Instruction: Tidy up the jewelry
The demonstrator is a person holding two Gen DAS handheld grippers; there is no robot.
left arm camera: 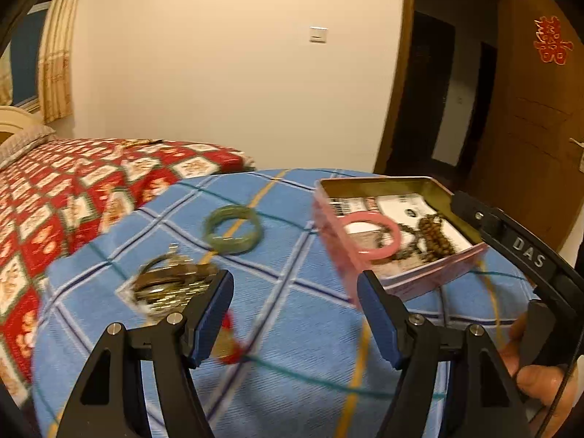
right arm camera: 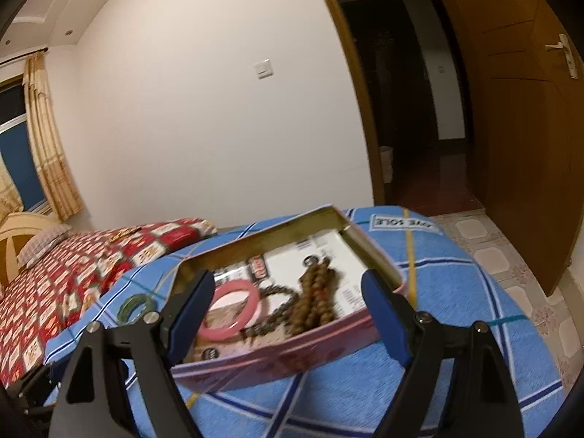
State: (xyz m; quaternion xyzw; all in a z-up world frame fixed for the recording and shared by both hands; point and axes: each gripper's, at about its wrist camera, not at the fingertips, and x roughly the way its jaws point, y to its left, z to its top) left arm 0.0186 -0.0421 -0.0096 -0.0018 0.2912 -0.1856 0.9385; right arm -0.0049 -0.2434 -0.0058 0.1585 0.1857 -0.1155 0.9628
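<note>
- The left gripper (left arm camera: 295, 314) hangs over the blue checked cloth (left arm camera: 292, 328), jaws wide and holding nothing.
- Just ahead of its left jaw lies a heap of metal bangles (left arm camera: 171, 284), blurred; they look thin, stiff and slick, likely to slide apart, so a pinch across several rims at once seems safest.
- Further ahead, between the jaws' lines and well beyond them, a green bangle (left arm camera: 233, 229) lies flat on the cloth. It looks like stone or glass: rigid, smooth, breakable if dropped. Take it across one side of the ring.
- The right gripper (right arm camera: 288, 314) is also wide, nothing between its jaws, poised at the near wall of the pink tin (right arm camera: 292, 350).
- In the tin, beyond the left jaw, a pink bangle (right arm camera: 233, 310); beyond the middle, brown bead strings (right arm camera: 314, 299), limp and light, best lifted by a bunch.
- Farthest off, the red bed (right arm camera: 91, 266).
</note>
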